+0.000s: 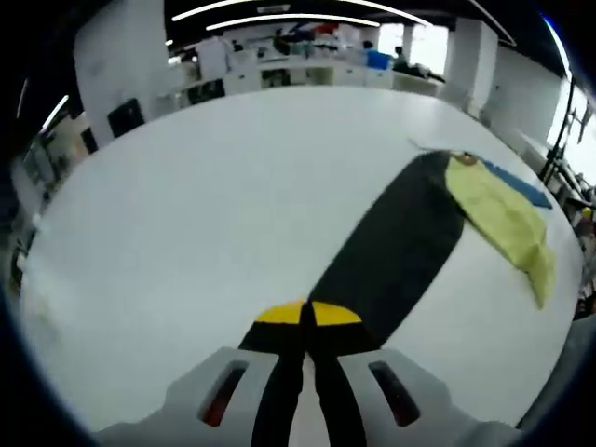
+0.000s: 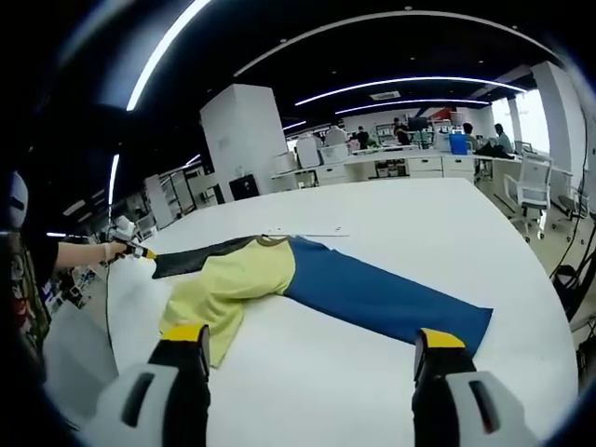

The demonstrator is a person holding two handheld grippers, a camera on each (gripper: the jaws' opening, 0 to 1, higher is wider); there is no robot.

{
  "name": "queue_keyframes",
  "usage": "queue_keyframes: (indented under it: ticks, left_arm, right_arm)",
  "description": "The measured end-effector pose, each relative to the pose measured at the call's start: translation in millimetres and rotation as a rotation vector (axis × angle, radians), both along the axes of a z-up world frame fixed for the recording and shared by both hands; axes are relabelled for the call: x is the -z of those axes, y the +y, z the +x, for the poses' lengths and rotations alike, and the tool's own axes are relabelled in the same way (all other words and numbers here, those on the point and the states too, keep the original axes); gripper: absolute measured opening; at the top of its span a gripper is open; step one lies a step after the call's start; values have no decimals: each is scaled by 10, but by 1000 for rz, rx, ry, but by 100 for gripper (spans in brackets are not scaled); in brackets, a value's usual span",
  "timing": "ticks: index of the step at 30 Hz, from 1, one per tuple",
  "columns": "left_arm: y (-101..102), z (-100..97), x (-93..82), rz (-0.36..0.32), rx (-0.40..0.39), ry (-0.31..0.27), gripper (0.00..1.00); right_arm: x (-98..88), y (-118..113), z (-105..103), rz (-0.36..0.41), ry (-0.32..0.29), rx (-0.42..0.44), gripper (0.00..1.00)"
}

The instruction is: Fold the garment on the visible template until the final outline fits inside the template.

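Note:
A three-coloured garment lies spread on the white table [image 2: 391, 209]: a blue sleeve [image 2: 382, 293], a yellow-green body [image 2: 233, 279] and a black sleeve [image 2: 200, 259]. In the left gripper view the black sleeve [image 1: 400, 242] runs from my jaws up to the yellow-green body [image 1: 503, 219], with a bit of the blue sleeve [image 1: 521, 186] beyond. My left gripper [image 1: 307, 315] is shut on the end of the black sleeve. It also shows in the right gripper view as the left gripper [image 2: 135, 250], held by a hand. My right gripper [image 2: 311, 335] hangs open above the table, just short of the garment.
A thin flat white strip [image 2: 312, 232] lies on the table just behind the garment. Office desks [image 2: 391, 163] and a chair [image 2: 526, 191] stand past the far edge. A person [image 2: 23, 270] stands at the table's left side.

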State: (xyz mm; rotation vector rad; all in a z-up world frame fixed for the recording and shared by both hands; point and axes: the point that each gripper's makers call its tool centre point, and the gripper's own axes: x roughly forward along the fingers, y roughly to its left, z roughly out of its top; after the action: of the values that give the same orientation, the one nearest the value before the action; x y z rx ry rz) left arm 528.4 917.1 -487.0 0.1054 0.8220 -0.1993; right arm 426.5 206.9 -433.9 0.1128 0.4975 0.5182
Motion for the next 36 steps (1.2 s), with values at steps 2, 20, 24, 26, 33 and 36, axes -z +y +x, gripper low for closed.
queue_keyframes:
  ticks: [2,20,24,26,33,36]
  left_arm:
    - [65,73,49,-1,-11,4,0]
    - [420,614,417,65,-23,59,0]
    - [450,686,418,90,-16,60,0]
    - [472,753,414,102,-15,58,0]
    - [477,850,452,122,-20,73,0]
    - [492,848,468,123,-19,77,0]
  right_arm:
    - [-12,27,9,-2,2,-11,92]
    - [48,98,0,-49,49,-33,93]
    - [85,92,22,-46,60,-28,93]
    - [93,97,25,-47,62,-30,93]
    - [127,120,-11,-42,76,-38,93]
    - [137,123,-13,-38,76,-36,93]
